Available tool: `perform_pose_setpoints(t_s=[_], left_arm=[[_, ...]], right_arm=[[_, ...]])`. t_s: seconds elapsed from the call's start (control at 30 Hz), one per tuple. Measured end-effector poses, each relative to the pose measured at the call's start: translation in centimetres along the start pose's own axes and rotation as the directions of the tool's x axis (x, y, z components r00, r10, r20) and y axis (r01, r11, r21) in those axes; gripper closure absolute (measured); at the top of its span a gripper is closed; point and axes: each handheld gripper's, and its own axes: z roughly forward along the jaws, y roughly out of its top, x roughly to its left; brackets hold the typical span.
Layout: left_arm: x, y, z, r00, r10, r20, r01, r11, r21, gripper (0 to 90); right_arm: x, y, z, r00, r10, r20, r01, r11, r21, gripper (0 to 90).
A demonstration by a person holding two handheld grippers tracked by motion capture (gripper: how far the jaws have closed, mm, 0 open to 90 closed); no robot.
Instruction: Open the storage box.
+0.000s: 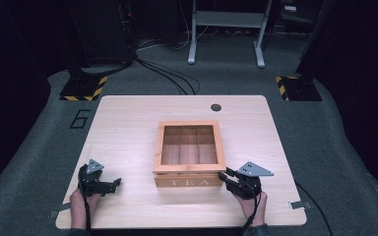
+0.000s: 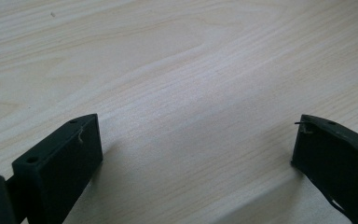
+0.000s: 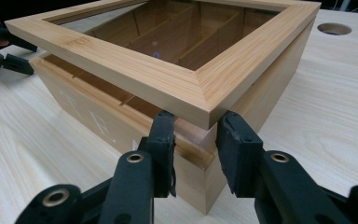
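A wooden tea box (image 1: 189, 182) with "TEA" on its front stands in the middle of the table, and I see divided compartments through its glass-paned lid (image 1: 189, 168). The lid (image 3: 168, 79) is lifted a little off the box (image 3: 88, 116) at the front. My right gripper (image 1: 224, 176) is at the box's front right corner. In the right gripper view its jaws stand slightly apart, tips tucked under the raised lid corner, and the right gripper (image 3: 196, 119) straddles the box's corner. My left gripper (image 1: 115, 184) rests open over bare tabletop, left of the box, with nothing between the left gripper's (image 2: 196, 140) jaws.
The light wooden table (image 1: 128, 128) has a round cable hole (image 1: 216, 107) at the back, behind the box. Grey carpet surrounds the table, with cables, a metal stand's legs (image 1: 226, 54) and yellow-black striped floor plates (image 1: 83, 88) beyond.
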Motion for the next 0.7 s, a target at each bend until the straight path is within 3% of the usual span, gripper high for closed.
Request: perform_pose_setpoints(t_s=[0.5,0.7], left_arm=[[0.0,0.0,0.0,1.0,0.0,0.0,0.0,1.0,0.0,1.2],[0.0,0.0,0.0,1.0,0.0,0.0,0.0,1.0,0.001,1.2]], right_arm=[[0.3,1.1,0.1,0.9979,-0.032,0.057,0.036,0.998,-0.056,72.6],[0.2,1.7,0.2,0.998,-0.015,0.061,0.02,0.996,-0.084,76.2]])
